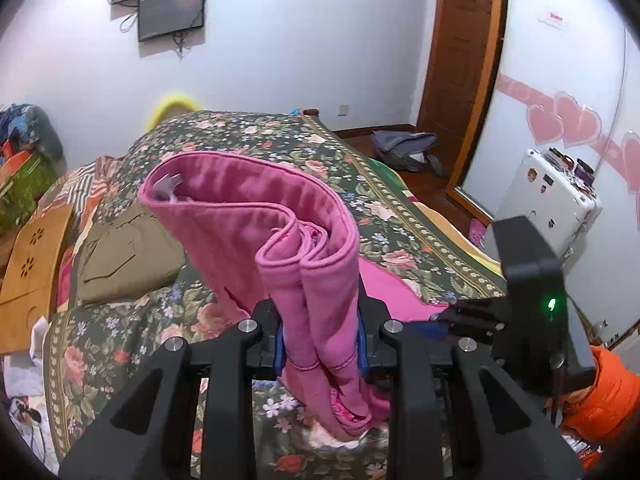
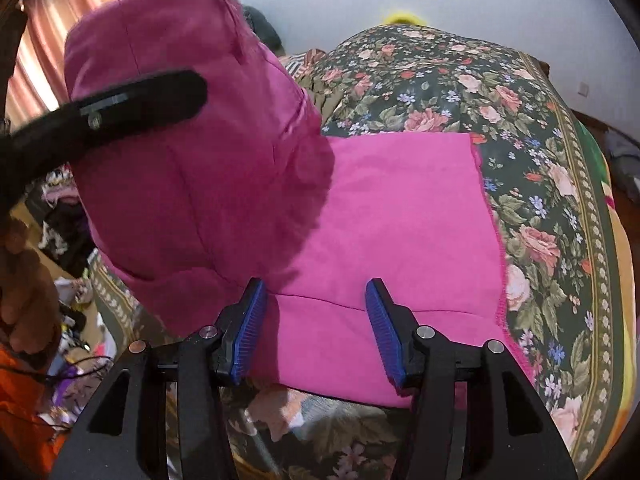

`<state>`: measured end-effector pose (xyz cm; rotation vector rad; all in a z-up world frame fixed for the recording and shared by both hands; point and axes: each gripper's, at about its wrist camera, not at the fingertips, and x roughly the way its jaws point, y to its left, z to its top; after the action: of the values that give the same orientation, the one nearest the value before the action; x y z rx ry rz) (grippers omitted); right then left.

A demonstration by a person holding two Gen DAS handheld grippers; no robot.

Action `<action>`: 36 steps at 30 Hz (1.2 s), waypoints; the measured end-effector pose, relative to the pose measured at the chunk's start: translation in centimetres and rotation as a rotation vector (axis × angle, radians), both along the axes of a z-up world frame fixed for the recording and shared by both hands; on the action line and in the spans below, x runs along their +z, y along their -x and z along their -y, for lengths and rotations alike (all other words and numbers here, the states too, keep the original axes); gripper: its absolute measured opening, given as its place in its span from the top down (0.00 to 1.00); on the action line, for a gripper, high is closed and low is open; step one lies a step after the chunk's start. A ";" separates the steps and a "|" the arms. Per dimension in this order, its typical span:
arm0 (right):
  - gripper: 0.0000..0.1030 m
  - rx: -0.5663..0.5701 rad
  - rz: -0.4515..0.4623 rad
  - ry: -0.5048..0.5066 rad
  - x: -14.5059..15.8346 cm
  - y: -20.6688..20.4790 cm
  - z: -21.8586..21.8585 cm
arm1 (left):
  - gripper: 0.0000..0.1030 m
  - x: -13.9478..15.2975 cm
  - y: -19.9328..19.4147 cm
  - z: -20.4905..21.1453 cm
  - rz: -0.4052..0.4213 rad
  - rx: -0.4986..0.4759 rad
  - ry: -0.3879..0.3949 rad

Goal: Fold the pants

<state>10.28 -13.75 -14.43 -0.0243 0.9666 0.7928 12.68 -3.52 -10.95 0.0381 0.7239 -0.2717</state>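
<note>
left gripper [image 1: 320, 336] clamped on bunched pink pants [image 1: 256, 216] mid-frame; right gripper [image 2: 316, 328] apart over flat part, lower centre.

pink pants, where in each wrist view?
Left wrist view: pink pants at centre, a bunched fold clamped in the left gripper.
Right wrist view: pink pants fill the centre, flat on the bed, one part lifted at upper left; right gripper open over them.
Shared landmark: floral bedspread.

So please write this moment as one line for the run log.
left gripper: shut on pink pants, lifted | right gripper: open, above flat part | surface: floral bedspread | fold: not finished
</note>
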 end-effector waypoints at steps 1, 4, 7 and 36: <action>0.52 -0.013 0.005 -0.002 0.2 0.0 0.5 | 0.75 0.0 -0.2 0.2 -0.001 -0.006 -0.001; 0.52 -0.074 0.034 0.007 0.6 -0.4 2.3 | 0.76 0.0 -0.6 1.0 -0.007 -0.025 0.003; 0.52 -0.125 0.042 0.041 0.0 -0.9 3.7 | 0.76 -0.2 -1.3 2.0 -0.015 -0.045 0.017; 0.51 -0.303 0.031 0.032 0.8 0.5 11.1 | 0.38 -2.8 -2.6 6.6 -0.151 -0.152 0.025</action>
<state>9.81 -24.84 -13.66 0.0811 0.9268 0.4964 15.29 -10.09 -13.78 0.0499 0.8695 -0.4327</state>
